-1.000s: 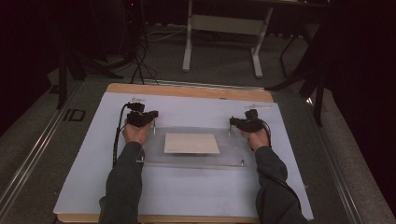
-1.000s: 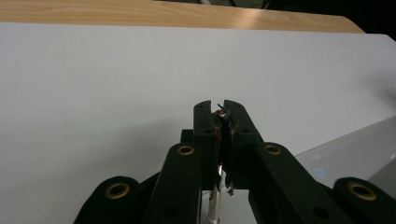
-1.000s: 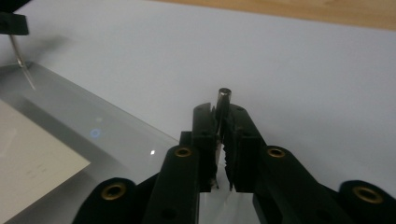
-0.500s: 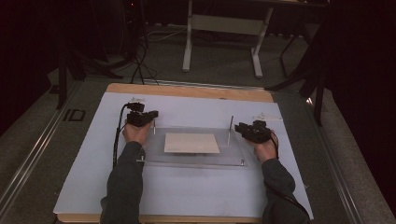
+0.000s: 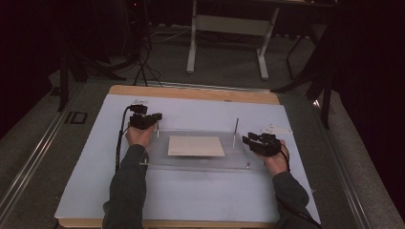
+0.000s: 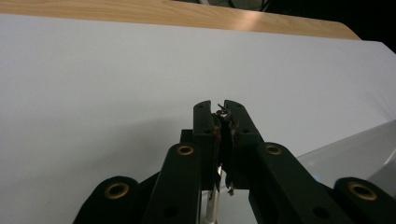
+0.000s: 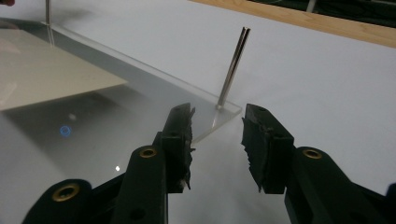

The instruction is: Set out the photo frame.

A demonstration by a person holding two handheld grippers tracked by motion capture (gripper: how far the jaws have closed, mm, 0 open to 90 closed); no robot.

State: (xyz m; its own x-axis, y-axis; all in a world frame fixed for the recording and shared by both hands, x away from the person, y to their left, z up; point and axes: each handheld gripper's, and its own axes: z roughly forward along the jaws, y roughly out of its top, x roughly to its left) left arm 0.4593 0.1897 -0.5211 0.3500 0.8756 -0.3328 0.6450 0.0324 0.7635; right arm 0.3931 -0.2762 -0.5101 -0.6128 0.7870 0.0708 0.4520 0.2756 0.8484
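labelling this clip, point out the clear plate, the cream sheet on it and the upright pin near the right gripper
clear plate (image 5: 200, 162), high view, bare near strip
cream sheet (image 5: 196, 146), high view, its middle
upright pin (image 7: 232, 67), right gripper view, mid shaft

The high view was dimly lit: the floor and the room beyond the table were left almost black, and only the white mat (image 5: 191, 195) was picked out by light from above. The picture was soft and grainy, and fine detail was lost. In the left gripper view the mat was evenly and brightly lit, and a faint, soft shadow was cast on it to the left of the left gripper (image 6: 221, 116), whose near arms were rendered slightly blurred. In the right gripper view a pale glare was spread across the clear plate (image 7: 93, 135) left of the right gripper (image 7: 217, 135), with small bright reflections and one blue spot. The thin metal rod (image 7: 232, 70) beyond the jaws was kept fairly sharp.
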